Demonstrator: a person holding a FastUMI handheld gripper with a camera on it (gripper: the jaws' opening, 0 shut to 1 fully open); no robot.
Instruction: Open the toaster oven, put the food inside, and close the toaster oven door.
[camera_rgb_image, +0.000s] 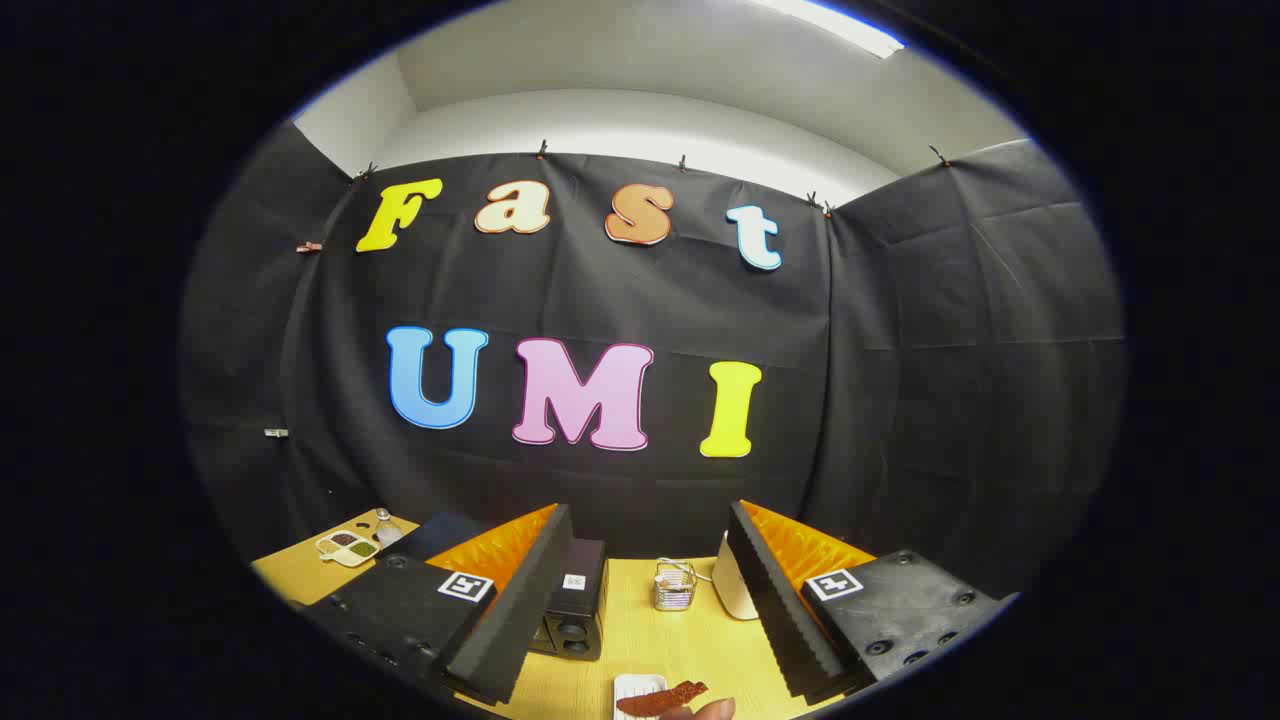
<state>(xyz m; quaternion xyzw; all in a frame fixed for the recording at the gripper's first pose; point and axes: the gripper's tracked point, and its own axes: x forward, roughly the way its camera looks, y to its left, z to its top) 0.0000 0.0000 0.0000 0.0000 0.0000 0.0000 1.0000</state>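
in the gripper view, the gripper (640, 600) is held high and level above a wooden table (650, 640), its fingers (520, 600) spread wide with nothing between them; that looks like a ready stance, open enough to take whatever comes first. the toaster oven (575, 610), a dark box with knobs on its front, sits just beside the left finger and partly behind it, its door apparently closed, so the opening step looks not yet done. the food (662, 698), a reddish-brown strip, lies on a small white plate (632, 692) close in under the gap between the fingers, probably set there to be within easy reach once the door is down. a fingertip (712, 709) shows just beside the strip. beyond the fingers stand a small wire basket (675, 585) and a white rounded object (735, 590), partly hidden by the right finger. off past the left finger a divided dish (348, 547) holding small heaps sits by the table's far corner, well apart from the oven.
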